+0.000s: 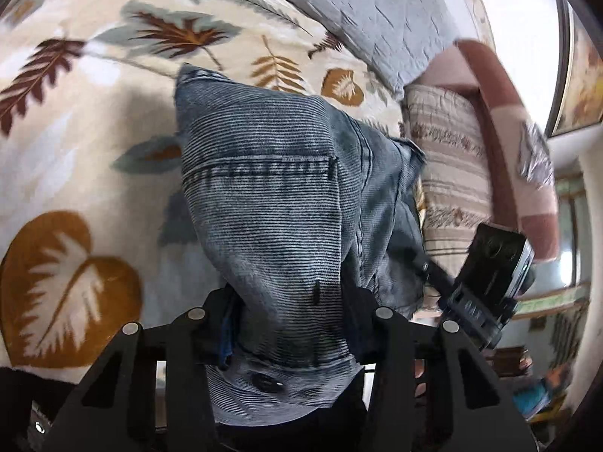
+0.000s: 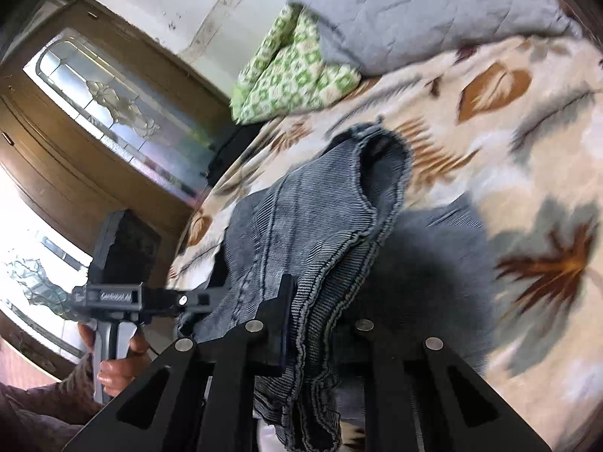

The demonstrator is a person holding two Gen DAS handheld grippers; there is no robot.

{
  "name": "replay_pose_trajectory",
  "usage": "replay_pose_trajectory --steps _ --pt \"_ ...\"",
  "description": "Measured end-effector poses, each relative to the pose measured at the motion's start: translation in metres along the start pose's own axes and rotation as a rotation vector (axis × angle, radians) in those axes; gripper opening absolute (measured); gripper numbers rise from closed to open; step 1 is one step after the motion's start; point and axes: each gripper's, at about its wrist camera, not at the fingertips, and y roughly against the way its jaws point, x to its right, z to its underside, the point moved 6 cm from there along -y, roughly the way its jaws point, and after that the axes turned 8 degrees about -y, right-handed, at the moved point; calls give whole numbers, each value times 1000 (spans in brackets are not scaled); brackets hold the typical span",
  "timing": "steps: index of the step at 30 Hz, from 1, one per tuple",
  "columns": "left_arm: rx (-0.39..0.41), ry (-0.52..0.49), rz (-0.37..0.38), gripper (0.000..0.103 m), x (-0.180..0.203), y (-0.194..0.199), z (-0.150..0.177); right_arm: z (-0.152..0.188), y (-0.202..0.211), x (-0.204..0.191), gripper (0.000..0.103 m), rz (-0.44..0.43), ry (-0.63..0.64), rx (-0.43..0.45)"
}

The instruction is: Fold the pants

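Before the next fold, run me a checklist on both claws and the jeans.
1. Left claw clamped on the jeans near the waistband button: ok.
2. Right claw shut on the bunched edge of the jeans: ok.
3. Jeans lifted off the leaf-print blanket at the held end: ok.
4. Far end resting flat on the blanket: cannot tell.
5. Legs aligned, no twist: not ok, the fabric is bunched.
6. Green patterned cloth and grey quilt away from the jeans: ok.
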Motion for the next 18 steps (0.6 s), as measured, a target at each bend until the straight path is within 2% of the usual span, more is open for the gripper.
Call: replay_pose_trajectory --steps 3,7,9,12,13,14,16,18 --pt "-25 -38 -108 45 0 -22 -2 -1 3 35 13 74 -56 2" --pt "-63 -69 -229 62 -16 -47 5 20 -16 73 14 163 -104 -60" --pt "-75 -34 -213 63 -21 -48 8 23 -18 81 16 159 -140 -54" --pt "-77 -23 -160 63 -24 -28 11 17 -6 76 19 111 -152 -24" --pt "-68 -32 -153 62 -23 -19 13 14 1 74 23 97 -151 -5" --pt "-54 -43 -144 62 -22 -8 13 8 9 73 31 95 -155 22" --pt "-9 -61 -130 62 -18 11 8 -4 21 72 42 91 -168 75" --pt "35 -74 -129 62 -14 27 -3 -14 24 67 44 95 -166 110"
